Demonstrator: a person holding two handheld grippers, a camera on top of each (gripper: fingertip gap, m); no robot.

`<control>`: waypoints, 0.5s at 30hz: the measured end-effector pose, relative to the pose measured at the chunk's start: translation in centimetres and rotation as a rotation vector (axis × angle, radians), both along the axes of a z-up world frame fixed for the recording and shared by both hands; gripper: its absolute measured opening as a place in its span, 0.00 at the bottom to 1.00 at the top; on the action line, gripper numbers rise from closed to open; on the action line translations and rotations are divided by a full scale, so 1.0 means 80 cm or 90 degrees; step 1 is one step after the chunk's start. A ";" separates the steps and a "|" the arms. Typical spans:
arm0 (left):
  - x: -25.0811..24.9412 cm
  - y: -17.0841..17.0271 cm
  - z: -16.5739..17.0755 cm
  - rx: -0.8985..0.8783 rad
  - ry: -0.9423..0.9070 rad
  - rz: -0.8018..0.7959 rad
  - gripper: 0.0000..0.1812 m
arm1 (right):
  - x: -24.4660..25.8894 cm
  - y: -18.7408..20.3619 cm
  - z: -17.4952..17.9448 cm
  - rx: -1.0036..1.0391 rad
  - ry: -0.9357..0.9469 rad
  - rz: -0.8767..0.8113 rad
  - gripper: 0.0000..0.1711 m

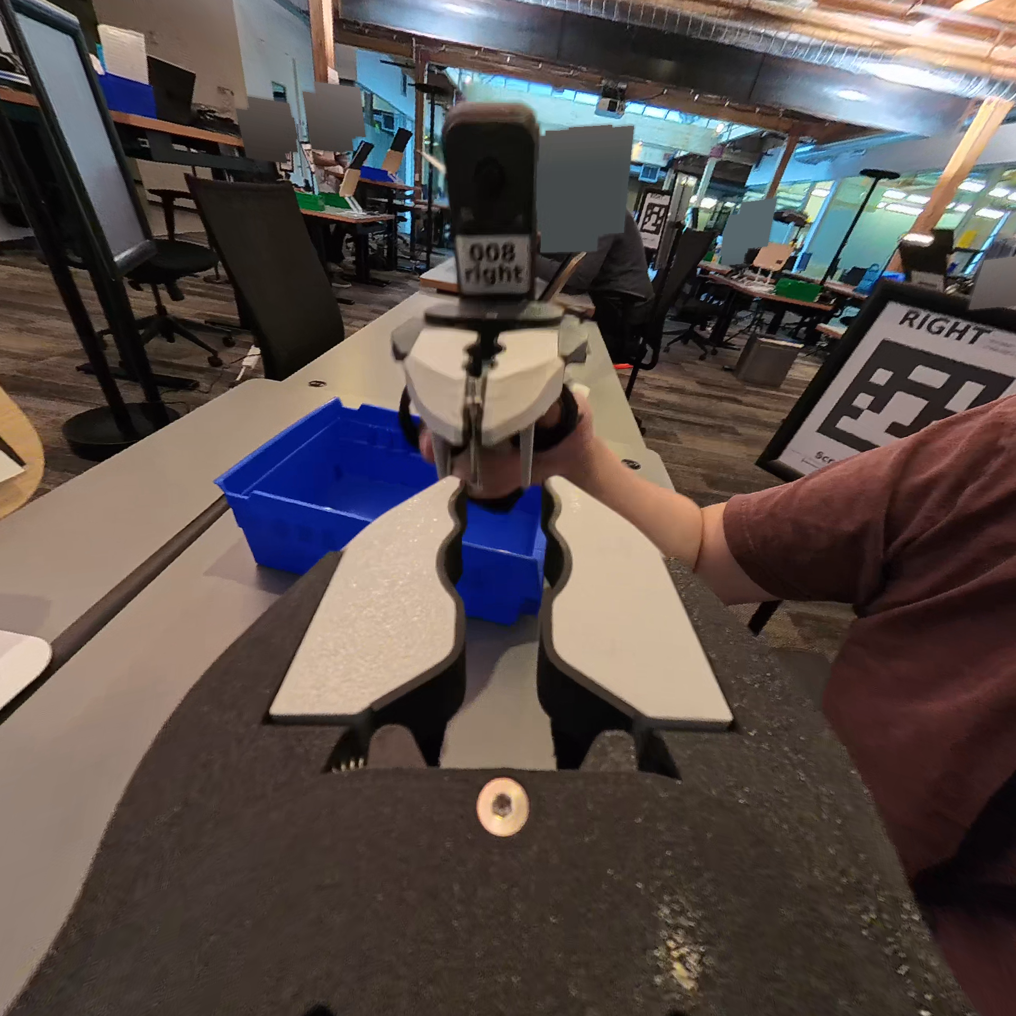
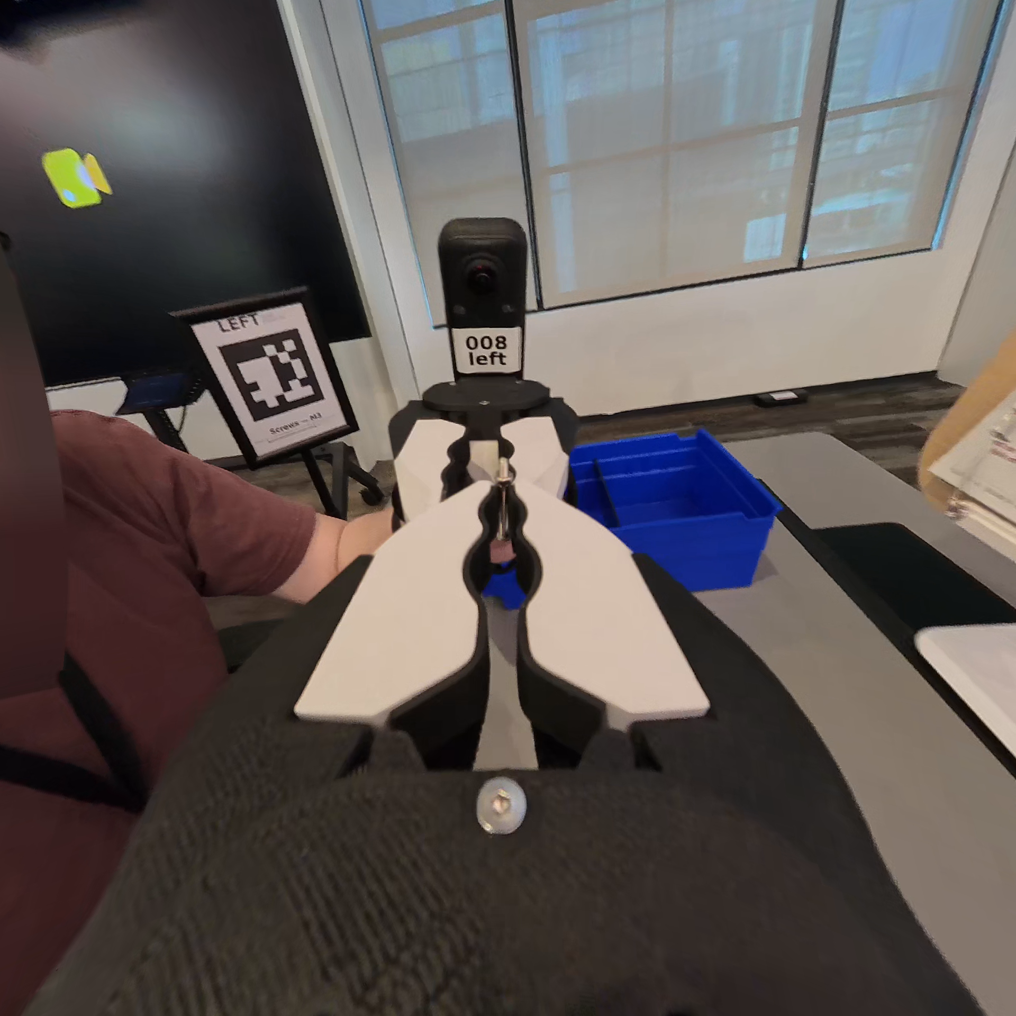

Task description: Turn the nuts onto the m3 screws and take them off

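Both tongs meet tip to tip above the grey table (image 2: 824,632). Right gripper (image 2: 501,497) is pinched on a thin silver screw (image 2: 501,508); its long axis runs along the fingers, pointing toward the left gripper (image 1: 501,486). Left gripper's fingertips stand apart; whether they touch the screw's far end can't be told. Any nut is too small to make out. Blue bin (image 2: 687,517) sits just beyond, on the table.

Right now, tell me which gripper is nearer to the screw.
Right. The right gripper is shut on the screw, which pokes out past its fingertips. The left gripper faces it head-on, jaws open, fingertips near the screw's free end; contact there is unclear.
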State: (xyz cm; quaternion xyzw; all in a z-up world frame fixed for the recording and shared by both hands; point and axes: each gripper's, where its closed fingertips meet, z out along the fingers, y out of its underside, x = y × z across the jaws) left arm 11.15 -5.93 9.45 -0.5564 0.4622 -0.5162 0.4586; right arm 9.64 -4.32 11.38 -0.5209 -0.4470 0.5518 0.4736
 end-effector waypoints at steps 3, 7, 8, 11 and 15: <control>-0.004 0.004 0.002 0.020 0.005 0.021 0.16 | 0.041 0.014 0.006 -0.015 -0.046 -0.057 0.02; -0.008 0.005 0.001 0.017 0.020 0.024 0.16 | 0.149 0.070 -0.077 -0.155 -0.323 -0.275 0.02; -0.008 0.005 -0.001 0.017 0.028 0.024 0.15 | 0.190 0.083 -0.114 -0.220 -0.417 -0.350 0.02; -0.006 0.003 -0.006 0.010 0.043 0.014 0.15 | 0.307 0.086 -0.218 -0.454 -0.673 -0.529 0.02; -0.002 0.000 -0.012 0.010 0.057 0.008 0.15 | 0.354 0.074 -0.287 -0.624 -0.783 -0.537 0.02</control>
